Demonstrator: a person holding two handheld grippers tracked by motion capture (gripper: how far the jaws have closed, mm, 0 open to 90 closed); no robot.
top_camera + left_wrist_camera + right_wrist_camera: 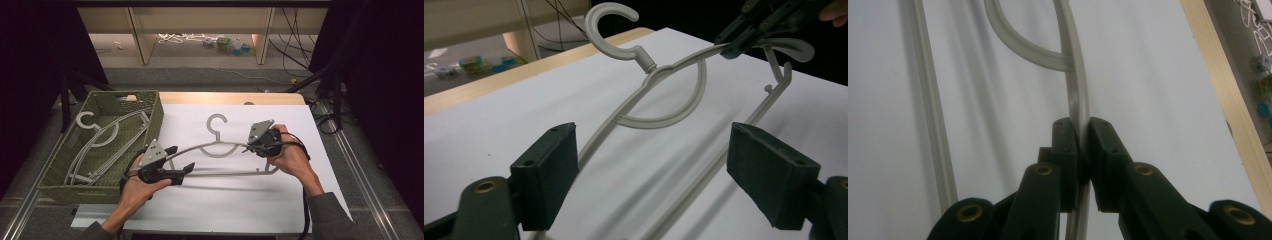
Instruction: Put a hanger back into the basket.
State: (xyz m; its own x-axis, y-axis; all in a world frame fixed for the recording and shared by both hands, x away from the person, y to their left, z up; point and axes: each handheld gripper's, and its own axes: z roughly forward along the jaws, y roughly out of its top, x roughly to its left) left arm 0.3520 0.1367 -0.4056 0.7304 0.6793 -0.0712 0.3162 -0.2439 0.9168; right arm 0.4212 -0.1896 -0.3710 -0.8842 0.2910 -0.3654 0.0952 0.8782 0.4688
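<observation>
On the bench (pixel 300 210), seen from the high view, a grey hanger (pixel 220 150) is over the white sheet, hook pointing away from the person. The right hand-held gripper (pixel 248 145) is clamped on the hanger's right shoulder arm, and the hanger's shadow lies on the sheet below it, so that end seems raised. The left hand-held gripper (pixel 181 161) has its jaws spread apart around the hanger's left end, beside a green woven basket (pixel 55 175) that holds more hangers (pixel 107 142).

From the left gripper view, the two black pads (pixel 549 165) stand wide apart, released, with the hanger (pixel 664 90) running away between them; neither pad touches it. The right hand-held gripper (pixel 736 42) bites the far shoulder arm at the top right.

From the right gripper view, the right hand-held gripper (pixel 1080 135) is clenched on the hanger's curved arm (pixel 1075 90), both pads pressed against the thin grey bar. The hanger's straight bottom bar (pixel 930 115) runs along the left, over the white sheet.
</observation>
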